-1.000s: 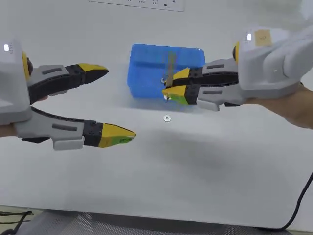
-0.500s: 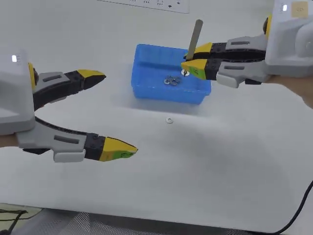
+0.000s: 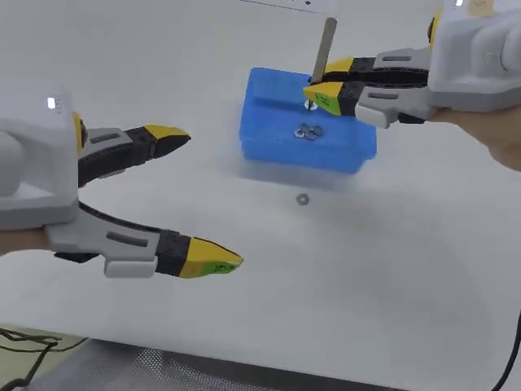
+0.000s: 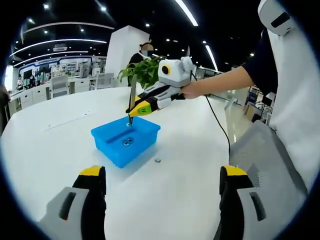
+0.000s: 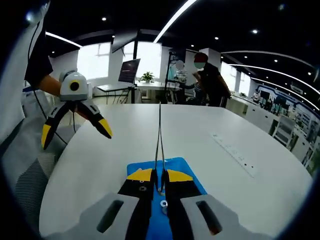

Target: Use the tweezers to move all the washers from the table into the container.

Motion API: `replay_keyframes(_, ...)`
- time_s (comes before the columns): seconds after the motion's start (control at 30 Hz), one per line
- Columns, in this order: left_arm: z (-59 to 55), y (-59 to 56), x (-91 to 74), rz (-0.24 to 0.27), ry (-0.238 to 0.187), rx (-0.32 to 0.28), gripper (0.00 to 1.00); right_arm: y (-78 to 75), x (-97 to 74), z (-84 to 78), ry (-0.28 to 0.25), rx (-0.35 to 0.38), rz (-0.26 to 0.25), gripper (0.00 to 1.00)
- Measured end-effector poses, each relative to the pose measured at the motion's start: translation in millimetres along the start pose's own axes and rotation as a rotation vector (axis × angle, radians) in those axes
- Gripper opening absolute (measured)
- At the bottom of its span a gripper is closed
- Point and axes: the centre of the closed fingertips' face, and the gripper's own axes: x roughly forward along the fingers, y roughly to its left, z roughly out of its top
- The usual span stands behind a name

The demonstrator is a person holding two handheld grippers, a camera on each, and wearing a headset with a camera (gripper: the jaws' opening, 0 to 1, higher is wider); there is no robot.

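A blue container [image 3: 293, 153] stands at the back middle of the white table, with several washers [image 3: 308, 130] lying inside it. One washer [image 3: 303, 199] lies on the table just in front of it. My right gripper [image 3: 324, 93] hovers over the container's back right part, shut on the tweezers [image 3: 327, 45]. The tweezers' handle points up, and a small washer seems pinched at their lower tip [image 3: 310, 105]. In the right gripper view the tweezers [image 5: 160, 135] run forward over the container [image 5: 145, 164]. My left gripper [image 3: 198, 199] is open at the left, apart from everything.
In the left gripper view the container [image 4: 117, 155], the loose washer [image 4: 157, 160] and the right gripper [image 4: 145, 106] lie ahead across bare white table. A cable [image 3: 511, 358] hangs at the table's right front corner. People stand far back in the room.
My right gripper has risen with the tweezers from the container's front edge, near the table, to above the container's back right. The left gripper has stayed open.
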Motion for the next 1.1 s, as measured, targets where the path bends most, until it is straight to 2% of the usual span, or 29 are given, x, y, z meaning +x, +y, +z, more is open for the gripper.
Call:
replay_keyframes(0.17,2.4,-1.0,-0.1,0.002,-0.005,-0.014,1.00,1.5,10.3,-10.5,0.028,-0.030,0.003,0.09)
replay_keyframes(0.57,-1.3,-1.8,-0.3,0.012,0.016,-0.041,1.00,-0.7,28.2,-37.7,0.054,-0.002,0.015,0.09)
replay_keyframes(0.77,-2.1,-1.0,2.0,0.017,0.027,-0.048,1.00,3.0,29.0,-42.6,0.053,0.001,0.025,0.09)
replay_keyframes(1.1,-0.5,-4.2,4.8,0.004,0.031,-0.053,1.00,10.3,27.4,-40.0,0.046,-0.005,0.027,0.10)
